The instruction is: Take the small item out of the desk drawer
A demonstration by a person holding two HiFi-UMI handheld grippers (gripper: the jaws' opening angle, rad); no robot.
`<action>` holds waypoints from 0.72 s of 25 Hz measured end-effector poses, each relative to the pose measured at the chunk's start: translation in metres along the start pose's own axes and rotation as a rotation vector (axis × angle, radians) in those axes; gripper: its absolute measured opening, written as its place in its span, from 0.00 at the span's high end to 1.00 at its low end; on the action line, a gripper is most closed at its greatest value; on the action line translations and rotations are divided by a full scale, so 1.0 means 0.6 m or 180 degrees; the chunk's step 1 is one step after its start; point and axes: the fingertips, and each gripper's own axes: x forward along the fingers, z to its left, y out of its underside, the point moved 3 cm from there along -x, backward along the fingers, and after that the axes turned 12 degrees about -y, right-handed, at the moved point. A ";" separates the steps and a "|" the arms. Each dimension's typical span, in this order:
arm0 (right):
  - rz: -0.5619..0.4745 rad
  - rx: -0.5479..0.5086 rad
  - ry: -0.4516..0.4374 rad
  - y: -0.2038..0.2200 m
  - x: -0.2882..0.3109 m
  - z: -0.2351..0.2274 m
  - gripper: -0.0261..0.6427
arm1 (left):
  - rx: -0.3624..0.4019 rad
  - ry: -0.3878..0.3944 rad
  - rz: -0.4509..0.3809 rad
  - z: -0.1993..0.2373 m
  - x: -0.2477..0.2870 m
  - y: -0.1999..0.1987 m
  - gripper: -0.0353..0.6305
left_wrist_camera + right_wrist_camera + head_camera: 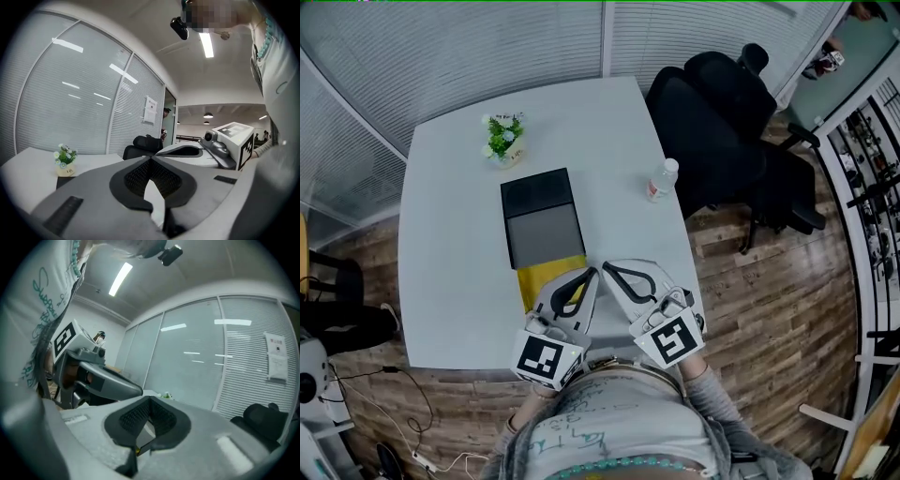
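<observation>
Reference landmark: drawer box (542,217), dark, flat on the white bench (450,281), black at its far end and grey at its near end.

Yellow panel (546,276): sticks out from the near end of the drawer box and touches it. Cannot tell whether this is the drawer's inside. Small item: not made out in any view.

Left tongs (591,275): closed, tips meeting, gripping nothing. Positioned just off the near right corner of the drawer box, at the right edge of the yellow panel. Only bare bench surface shows through the loop behind the tips in the left gripper view.

Right tongs (607,268): closed tip to tip, gripping nothing. Located just right of the drawer box's near end, tips close beside those of the left tongs. A sliver of yellow shows through the gap below the tips in the right gripper view. Height of both tongs above the bench: cannot tell.

Marker cubes (546,358): nearer than the drawer box, at the bench's near edge, one on each gripper.

Potted plant (502,139): beyond the far end of the drawer box, slightly left, near but apart.

Bottle (661,180): upright, right of the drawer box, well apart.

Black office chair (722,122): right of the drawer box, off the bench, on the wooden floor (750,281).

Glass wall with blinds (487,47): beyond the far end of the drawer box, behind the bench.
</observation>
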 end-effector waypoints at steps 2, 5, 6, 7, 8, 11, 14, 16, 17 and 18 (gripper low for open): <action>-0.0102 0.0046 0.0135 -0.012 -0.003 -0.006 0.96 | 0.0078 -0.0046 -0.0075 0.000 0.000 -0.013 0.95; -0.0220 0.0126 0.0211 -0.024 -0.006 -0.010 0.96 | 0.0177 -0.0050 -0.0093 -0.003 -0.002 -0.015 0.95; -0.0212 0.0136 0.0208 -0.024 -0.006 -0.010 0.96 | 0.0193 -0.0053 -0.0093 -0.004 -0.001 -0.014 0.95; -0.0175 0.0126 0.0198 -0.023 -0.007 -0.010 0.96 | 0.0199 -0.0056 -0.0093 -0.006 -0.001 -0.013 0.95; -0.0131 0.0105 0.0188 -0.022 -0.008 -0.010 0.96 | 0.0200 -0.0056 -0.0090 -0.007 0.000 -0.011 0.95; -0.0077 0.0072 0.0188 -0.020 -0.008 -0.010 0.96 | 0.0193 -0.0048 -0.0072 -0.007 0.001 -0.007 0.95; -0.0053 0.0063 0.0206 -0.019 -0.009 -0.011 0.96 | 0.0194 -0.0051 -0.0073 -0.004 0.000 -0.004 0.95; -0.0041 0.0060 0.0211 -0.019 -0.008 -0.011 0.96 | 0.0202 -0.0058 -0.0068 -0.003 0.000 -0.003 0.95; -0.0033 0.0052 0.0210 -0.019 -0.008 -0.010 0.96 | 0.0208 -0.0060 -0.0067 -0.002 0.000 -0.003 0.95; -0.0032 0.0045 0.0207 -0.020 -0.008 -0.010 0.96 | 0.0214 -0.0060 -0.0066 -0.002 0.000 -0.003 0.95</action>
